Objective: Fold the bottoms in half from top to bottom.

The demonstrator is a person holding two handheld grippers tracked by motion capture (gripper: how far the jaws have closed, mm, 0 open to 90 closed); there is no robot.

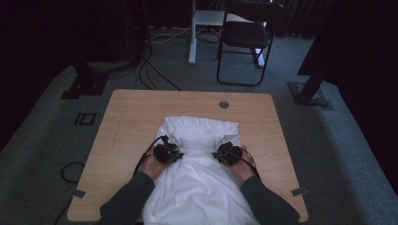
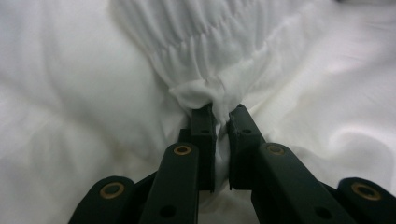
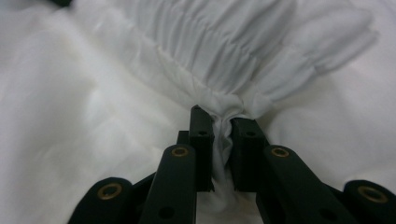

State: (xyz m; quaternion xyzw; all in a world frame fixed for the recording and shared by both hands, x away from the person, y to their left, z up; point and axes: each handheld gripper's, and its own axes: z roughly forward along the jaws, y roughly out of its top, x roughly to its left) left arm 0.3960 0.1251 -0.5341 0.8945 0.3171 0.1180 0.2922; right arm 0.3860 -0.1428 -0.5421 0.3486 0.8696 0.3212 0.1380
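On the light wooden table (image 1: 126, 122) with rounded corners lies one white gathered-fabric garment (image 1: 199, 183), spread from the table's centre toward six o'clock, where it hangs over the near edge between the person's two dark sleeves. Two black two-jaw grippers work it, one in each hand. The left gripper (image 1: 174, 151) sits at nine o'clock of the garment's pleated band, and in the left gripper view (image 2: 222, 123) its jaws are clamped on a pinched fold of the white cloth. The right gripper (image 1: 220, 152) sits at three o'clock of the same band; in the right gripper view (image 3: 223, 122) its jaws likewise pinch a bunched ridge of the fabric. One round grommet hole (image 1: 224, 104) marks the table toward twelve o'clock. The table stands on grey carpet (image 1: 328, 140). Beyond it, at one o'clock, stands one black folding chair (image 1: 248, 40), with black cables (image 1: 150, 70) trailing over the floor at eleven o'clock. The room behind is dark.
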